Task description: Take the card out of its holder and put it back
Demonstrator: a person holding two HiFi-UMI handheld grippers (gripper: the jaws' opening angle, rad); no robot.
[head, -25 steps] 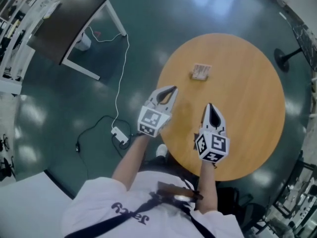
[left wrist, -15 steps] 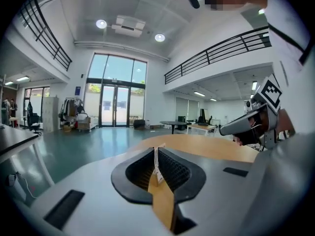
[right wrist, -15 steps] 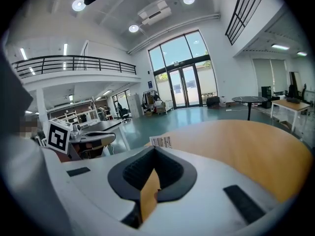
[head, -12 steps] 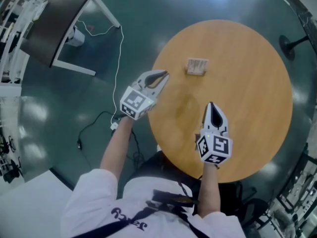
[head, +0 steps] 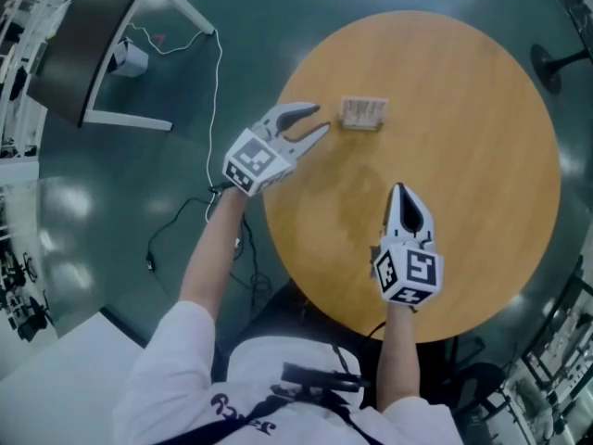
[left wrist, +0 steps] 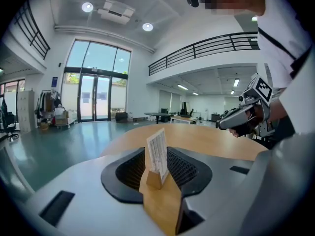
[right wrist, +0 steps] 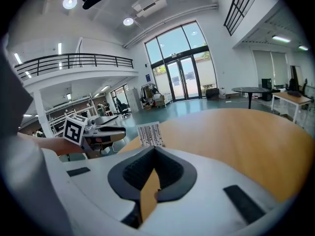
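Observation:
A white printed card (head: 362, 109) stands upright in a small wooden holder (head: 361, 123) on the round wooden table (head: 463, 91). My left gripper (head: 318, 120) is at the table's left edge and points at the card from a short way off. Its jaws are opening, with nothing between them. In the left gripper view the card (left wrist: 157, 151) and holder (left wrist: 152, 179) stand just ahead of the parted left gripper (left wrist: 156, 167). My right gripper (head: 401, 194) hovers over the near middle of the table, shut and empty. Beyond its closed tip (right wrist: 155, 149) the card (right wrist: 149, 134) shows.
The floor lies on every side of the table. A dark rectangular table (head: 79, 44) stands at the far left, with a white cable (head: 219, 82) trailing across the floor. A black chair base (head: 556, 63) stands past the table's right edge.
My left gripper has moved forward and to the right toward the card, and its jaws have parted from shut. The right gripper has hardly moved.

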